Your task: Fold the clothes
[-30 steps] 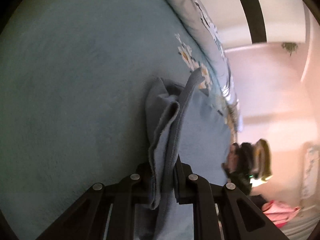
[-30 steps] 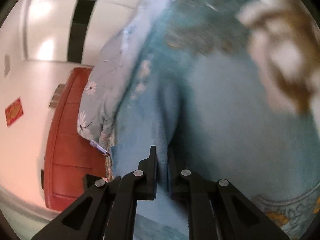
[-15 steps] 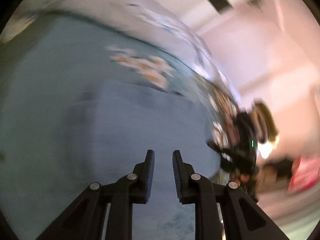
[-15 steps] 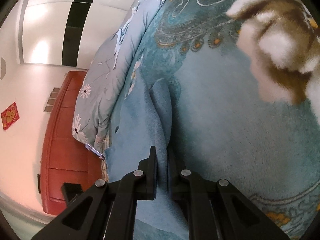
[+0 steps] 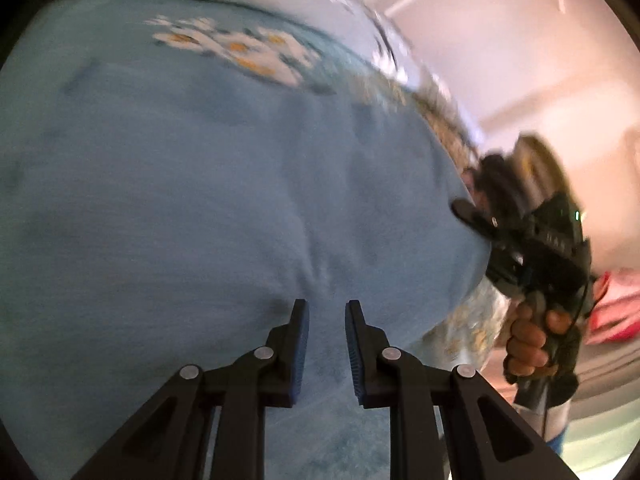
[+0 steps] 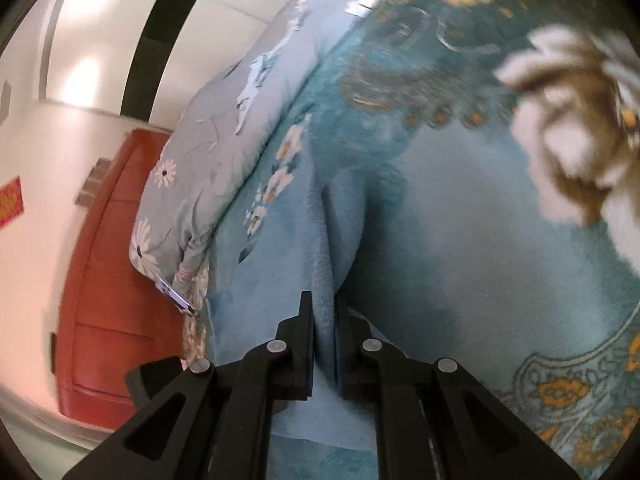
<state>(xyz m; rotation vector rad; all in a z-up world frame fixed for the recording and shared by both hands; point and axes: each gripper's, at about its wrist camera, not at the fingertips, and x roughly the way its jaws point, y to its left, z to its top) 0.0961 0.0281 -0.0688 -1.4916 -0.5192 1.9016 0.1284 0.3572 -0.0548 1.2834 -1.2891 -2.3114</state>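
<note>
A light blue cloth (image 5: 200,200) lies spread over the bed, with a soft crease running up its middle. Just above it hovers my left gripper (image 5: 326,308), open by a narrow gap, nothing between the blue pads. In the left wrist view my right gripper (image 5: 466,212) sits at the cloth's right edge, held by a hand (image 5: 524,344). Seen from its own camera, the right gripper (image 6: 324,300) is shut on a raised fold of the cloth (image 6: 332,248), which stands up as a ridge ahead of the fingers.
Under the cloth is a teal blanket (image 6: 480,240) with white and orange flowers. A grey floral quilt (image 6: 224,140) is piled along the far side. Beyond it stand a red-brown wooden panel (image 6: 108,280) and pale walls. Something pink (image 5: 612,312) lies low at the right.
My left gripper has let go of the fold it held a second ago, has risen from the cloth and rolled. The right gripper keeps its grip and has lifted slightly.
</note>
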